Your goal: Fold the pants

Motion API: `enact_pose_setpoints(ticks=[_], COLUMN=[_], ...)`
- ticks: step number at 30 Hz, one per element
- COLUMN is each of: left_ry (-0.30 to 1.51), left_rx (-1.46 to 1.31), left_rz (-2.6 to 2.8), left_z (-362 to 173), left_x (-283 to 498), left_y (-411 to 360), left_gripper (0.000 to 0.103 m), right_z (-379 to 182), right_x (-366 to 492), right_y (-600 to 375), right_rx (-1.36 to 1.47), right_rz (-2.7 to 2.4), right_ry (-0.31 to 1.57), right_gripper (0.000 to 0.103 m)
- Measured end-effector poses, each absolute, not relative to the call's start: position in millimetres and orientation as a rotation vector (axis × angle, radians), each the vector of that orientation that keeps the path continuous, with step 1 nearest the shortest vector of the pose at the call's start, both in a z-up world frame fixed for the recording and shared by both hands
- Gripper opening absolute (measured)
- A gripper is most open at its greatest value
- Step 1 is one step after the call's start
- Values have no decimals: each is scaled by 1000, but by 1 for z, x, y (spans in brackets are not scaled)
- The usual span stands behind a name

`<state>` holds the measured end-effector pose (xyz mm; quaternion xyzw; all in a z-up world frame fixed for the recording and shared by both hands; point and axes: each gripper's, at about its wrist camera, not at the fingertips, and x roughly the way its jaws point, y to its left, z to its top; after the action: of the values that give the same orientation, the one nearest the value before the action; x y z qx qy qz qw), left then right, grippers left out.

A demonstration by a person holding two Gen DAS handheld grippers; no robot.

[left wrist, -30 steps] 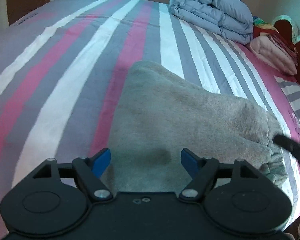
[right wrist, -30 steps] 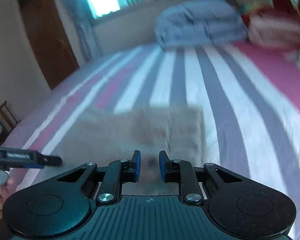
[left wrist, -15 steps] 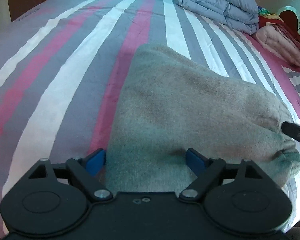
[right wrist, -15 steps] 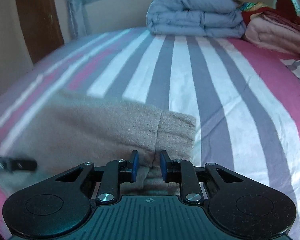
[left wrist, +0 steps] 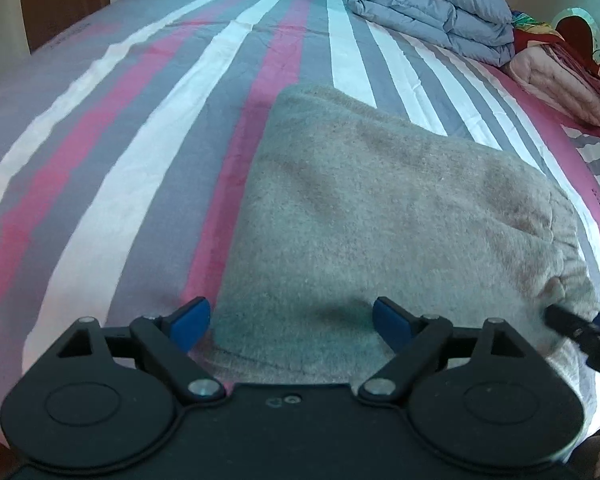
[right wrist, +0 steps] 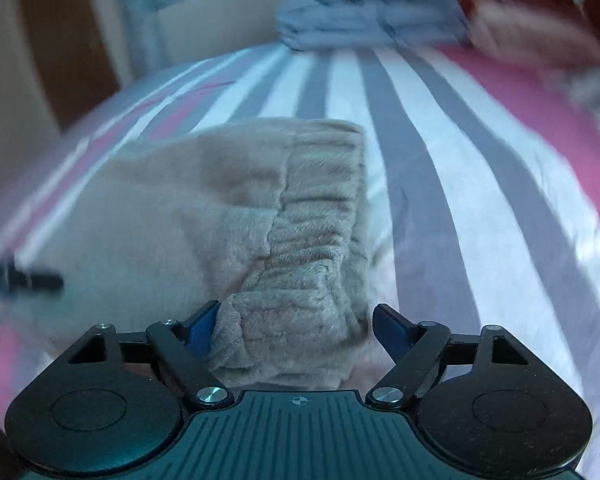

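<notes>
Folded pants (left wrist: 380,216) lie on the striped bed (left wrist: 140,128).
Your left gripper (left wrist: 290,322) and right gripper (right wrist: 292,326) gape wide, grasping nothing.

My pants (left wrist: 372,216) — fuzzy grey-beige fleece — lie folded flat on the striped bed (left wrist: 140,128), gathered waistband (right wrist: 316,240) bunched nearest my right side.

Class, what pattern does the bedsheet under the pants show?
The bedsheet has lengthwise pink, white and grey stripes, clearest in the left wrist view.
</notes>
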<state>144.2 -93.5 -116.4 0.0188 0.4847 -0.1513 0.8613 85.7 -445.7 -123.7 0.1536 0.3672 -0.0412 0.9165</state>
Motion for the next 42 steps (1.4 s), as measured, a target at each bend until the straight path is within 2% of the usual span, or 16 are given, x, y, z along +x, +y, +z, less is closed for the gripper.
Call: enact_pose_setpoints(ticks=[3, 8, 11, 15, 19, 23, 25, 26, 37, 42], left_ry=[1003, 1000, 1002, 1018, 1015, 991, 994, 998, 1036, 1084], left_rx=[58, 53, 48, 34, 20, 21, 4, 0, -113, -183], left_rz=[-320, -330, -330, -322, -315, -317, -308, -304, -259, -296], left_z=[-112, -109, -111, -116, -112, -104, -103, -103, -119, -137], left_x=[136, 128, 123, 123, 123, 121, 122, 123, 162, 193], left_y=[-96, -97, -93, -86, -84, -80, -75, -74, -56, -56], left_gripper=[81, 81, 82, 84, 83, 83, 83, 83, 83, 86], right_z=[-103, -63, -66, -105, -102, -89, -87, -85, -120, -131], right_x=[78, 64, 76, 86, 86, 77, 76, 72, 72, 93], right_y=[-430, -414, -405, -412, -408, -423, -430, -433, -486, -504], right_rx=[203, 255, 295, 251, 193, 294, 320, 341, 817, 871], right_rz=[-93, -2, 64, -11, -41, -25, -27, -37, -4, 0], right_ry=[712, 534, 588, 730, 741, 689, 680, 684, 760, 751], right_gripper=[80, 80, 80, 80, 80, 80, 86, 92, 92, 92])
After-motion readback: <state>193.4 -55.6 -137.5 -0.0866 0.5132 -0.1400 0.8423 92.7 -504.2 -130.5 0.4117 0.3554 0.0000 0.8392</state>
